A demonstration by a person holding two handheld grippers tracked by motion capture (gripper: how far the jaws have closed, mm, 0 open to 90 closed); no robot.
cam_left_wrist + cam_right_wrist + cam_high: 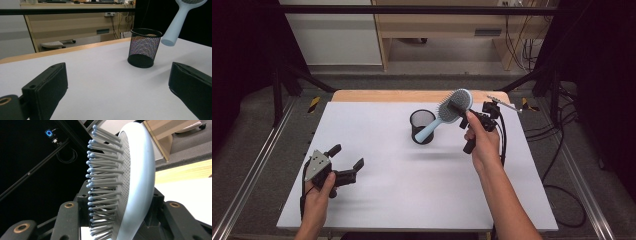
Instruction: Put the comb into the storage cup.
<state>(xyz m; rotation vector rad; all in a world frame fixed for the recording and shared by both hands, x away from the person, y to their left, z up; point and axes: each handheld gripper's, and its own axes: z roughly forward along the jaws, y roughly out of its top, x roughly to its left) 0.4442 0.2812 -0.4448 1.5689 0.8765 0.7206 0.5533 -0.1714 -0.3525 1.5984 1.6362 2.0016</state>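
Hairbrush held handle-down over the mesh cup

The right gripper (pixel 460 111) has its jaws pinching the head of the pale blue hairbrush (pixel 447 113), handle slanting down toward the black mesh cup (pixel 422 126), likely so it can drop in handle-first. The left gripper (pixel 343 161) rests on the table (pixel 392 200), well away from the cup, jaws spread and empty.

Hairbrush (pixel 451 111): pale blue body and handle, grey bristles with pale blue tips on a grey dotted pad. Mesh pen cup (pixel 422 126): black, fine wire-grid pattern. Table (pixel 412 190): white top with a light wood far edge; both grippers, left (pixel 346 161) and right (pixel 458 107), are black, the left carrying a grey plate.
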